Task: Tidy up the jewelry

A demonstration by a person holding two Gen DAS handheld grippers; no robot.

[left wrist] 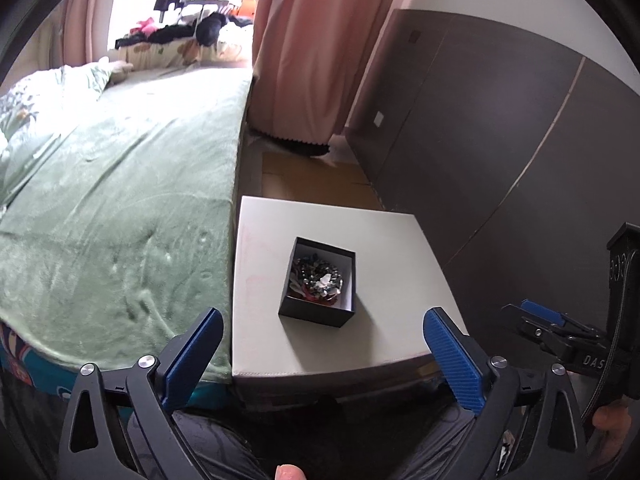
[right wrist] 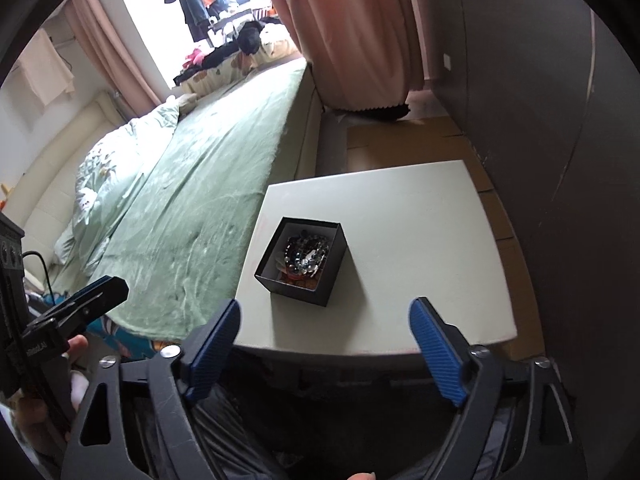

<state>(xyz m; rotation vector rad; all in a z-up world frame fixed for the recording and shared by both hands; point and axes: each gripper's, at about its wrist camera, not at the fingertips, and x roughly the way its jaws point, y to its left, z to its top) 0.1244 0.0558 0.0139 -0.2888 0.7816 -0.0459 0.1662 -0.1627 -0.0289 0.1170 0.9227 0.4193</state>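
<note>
Here the left gripper hangs above the near edge of the table with its blue pads spread wide and nothing between them. Off to its left and running far ahead lies the bed under a green blanket, its long side close against the table. Straight ahead of this gripper and a little below it, a small black box sits on the pale table top, open at the top, holding a heap of jewelry: dark beaded strands with a pale stone or charm in the middle and some reddish pieces underneath. The box stands apart from both pads, beyond their tips. To the right of the left gripper, the right gripper is held at about the same level; its jaws too are spread wide and hold nothing. From its own camera the box lies ahead and slightly left of centre, clear of the fingertips. Further right, past the table's far side, a dark panelled wall rises, and a pink curtain hangs ahead beyond the table, its dark hem reaching the floor.
</note>
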